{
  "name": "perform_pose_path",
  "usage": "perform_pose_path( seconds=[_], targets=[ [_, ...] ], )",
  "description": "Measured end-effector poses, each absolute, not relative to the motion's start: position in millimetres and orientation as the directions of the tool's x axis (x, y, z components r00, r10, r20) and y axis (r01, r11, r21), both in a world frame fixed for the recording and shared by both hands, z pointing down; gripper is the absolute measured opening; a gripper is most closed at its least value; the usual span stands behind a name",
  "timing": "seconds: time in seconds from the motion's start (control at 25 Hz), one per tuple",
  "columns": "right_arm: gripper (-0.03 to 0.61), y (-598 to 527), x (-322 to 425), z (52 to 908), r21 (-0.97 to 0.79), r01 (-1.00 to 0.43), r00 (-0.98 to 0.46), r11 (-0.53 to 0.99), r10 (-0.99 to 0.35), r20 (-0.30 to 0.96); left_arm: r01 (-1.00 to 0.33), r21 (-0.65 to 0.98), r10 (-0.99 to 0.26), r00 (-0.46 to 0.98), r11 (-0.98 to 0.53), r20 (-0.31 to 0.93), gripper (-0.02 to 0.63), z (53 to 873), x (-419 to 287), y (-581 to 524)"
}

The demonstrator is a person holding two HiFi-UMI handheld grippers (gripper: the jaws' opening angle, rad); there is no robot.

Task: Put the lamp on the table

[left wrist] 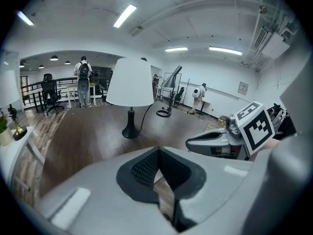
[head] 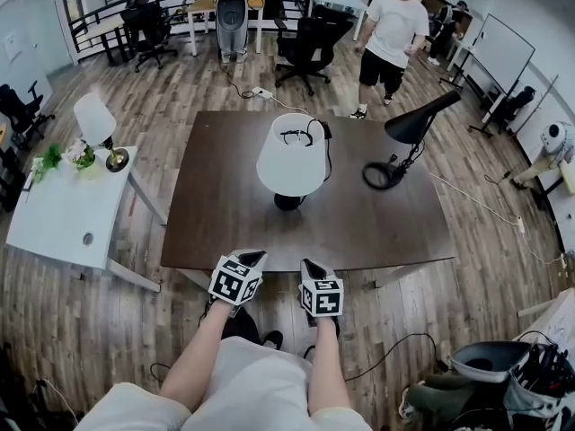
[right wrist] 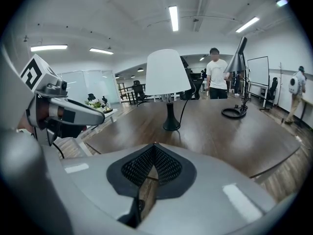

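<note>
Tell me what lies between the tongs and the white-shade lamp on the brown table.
Only bare brown table lies between the left tongs, the right tongs and the white-shade lamp; the head view shows it.

No writing can be read anywhere in these views.
The white marker cube (head: 236, 279) on the left gripper (head: 255, 257) and the second white marker cube (head: 322, 296) on the right gripper (head: 311, 265) carry only black square-block patterns, with no letters or digits. In the left gripper view, a small pale framed plaque (left wrist: 243, 87) hangs on the far white wall (left wrist: 220, 80); whatever it carries is too small to make out.
</note>
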State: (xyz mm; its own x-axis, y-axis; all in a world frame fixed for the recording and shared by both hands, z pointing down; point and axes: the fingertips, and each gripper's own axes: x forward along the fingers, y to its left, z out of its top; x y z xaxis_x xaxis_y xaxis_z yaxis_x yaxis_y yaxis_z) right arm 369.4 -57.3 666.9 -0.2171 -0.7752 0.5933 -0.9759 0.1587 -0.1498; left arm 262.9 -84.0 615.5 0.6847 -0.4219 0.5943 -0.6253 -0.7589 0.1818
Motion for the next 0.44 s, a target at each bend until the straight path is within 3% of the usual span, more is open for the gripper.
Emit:
perform_pose_path(
  seconds=[0.44],
  targets=[
    [0.023,-56.5,362.1,666.4,-0.157,-0.973,-0.231,0.170,-0.773,0.591,-0.626,0.181,-0.422,0.684,-0.759,0.595,0.000,617.9,258.9,-79.7]
  ],
)
